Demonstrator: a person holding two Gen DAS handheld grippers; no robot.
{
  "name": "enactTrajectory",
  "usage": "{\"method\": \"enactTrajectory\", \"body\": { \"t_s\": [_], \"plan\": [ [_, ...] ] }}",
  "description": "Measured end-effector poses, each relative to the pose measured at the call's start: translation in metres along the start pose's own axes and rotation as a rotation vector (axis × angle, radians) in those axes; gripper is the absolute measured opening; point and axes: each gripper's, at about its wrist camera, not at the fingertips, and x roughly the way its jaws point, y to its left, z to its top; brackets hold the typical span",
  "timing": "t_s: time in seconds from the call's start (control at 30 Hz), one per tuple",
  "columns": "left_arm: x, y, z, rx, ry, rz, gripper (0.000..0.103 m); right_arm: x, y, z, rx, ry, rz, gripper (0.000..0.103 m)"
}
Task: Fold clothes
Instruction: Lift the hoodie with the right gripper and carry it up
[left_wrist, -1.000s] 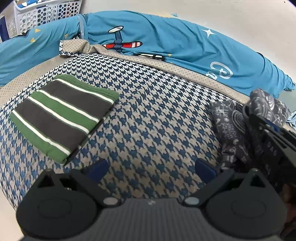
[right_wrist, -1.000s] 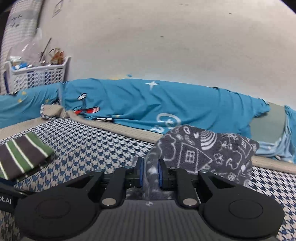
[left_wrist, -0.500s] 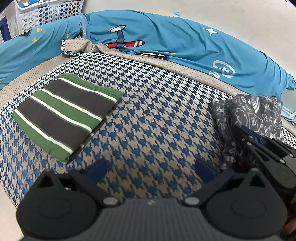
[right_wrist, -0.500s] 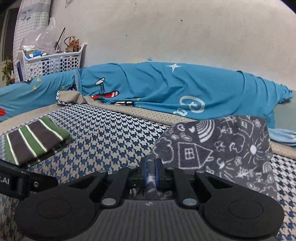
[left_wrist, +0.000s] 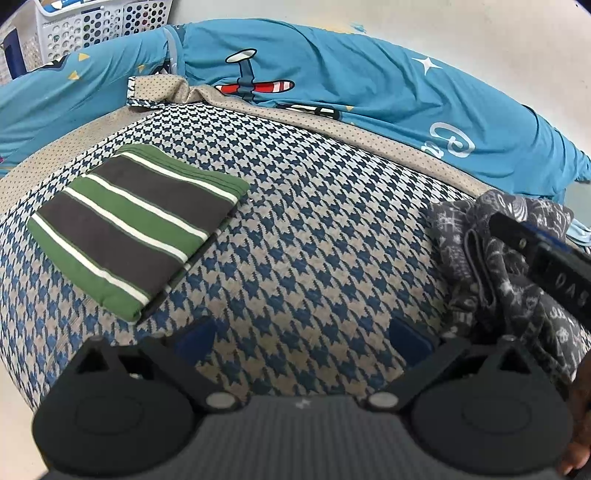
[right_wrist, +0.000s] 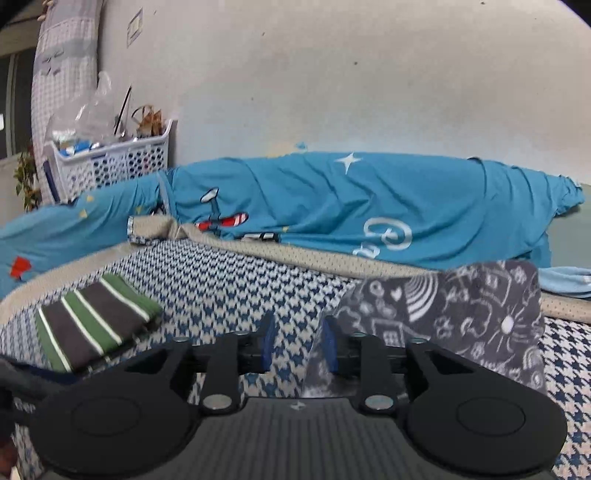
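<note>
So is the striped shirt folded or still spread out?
Folded. The striped shirt lies as a neat flat rectangle with stacked layers showing along its edges, on the houndstooth cover, apart from both grippers.

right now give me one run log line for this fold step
step: releasing | right gripper: jaws just opening, grey doodle-print cloth between them, unpressed | left gripper: open, empty, over houndstooth cover | striped garment: folded

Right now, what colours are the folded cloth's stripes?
Green, dark grey and thin white stripes, clearest in the left wrist view.
</note>
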Motion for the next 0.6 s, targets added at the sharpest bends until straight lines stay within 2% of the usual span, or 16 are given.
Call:
{"method": "enactTrajectory", "body": {
  "t_s": [0.1, 0.17, 0.4, 0.43, 0.5, 0.6],
  "plan": [
    [0.000, 0.000, 0.001, -0.005, 0.002, -0.004, 0.101, 0.002, -0.003, 0.004, -0.021, -0.011, -0.040, 0.045],
    [-0.001, -0.001, 0.001, -0.005, 0.002, -0.009, 0.101, 0.009, -0.006, 0.006, -0.034, 0.000, -0.078, 0.045],
    [0.000, -0.006, -0.001, 0.001, 0.007, -0.017, 0.101, 0.041, -0.018, 0.002, 0.017, 0.102, -0.111, 0.045],
    [0.000, -0.006, -0.001, 0.002, 0.009, -0.019, 0.101, 0.045, -0.018, -0.001, 0.011, 0.112, -0.122, 0.043],
    [0.001, -0.007, -0.002, 0.004, 0.013, -0.021, 0.101, 0.052, -0.021, -0.006, 0.023, 0.130, -0.126, 0.025],
    [0.001, -0.009, -0.003, 0.008, 0.015, -0.020, 0.101, 0.057, -0.025, -0.010, 0.057, 0.142, -0.111, 0.014]
  ]
}}
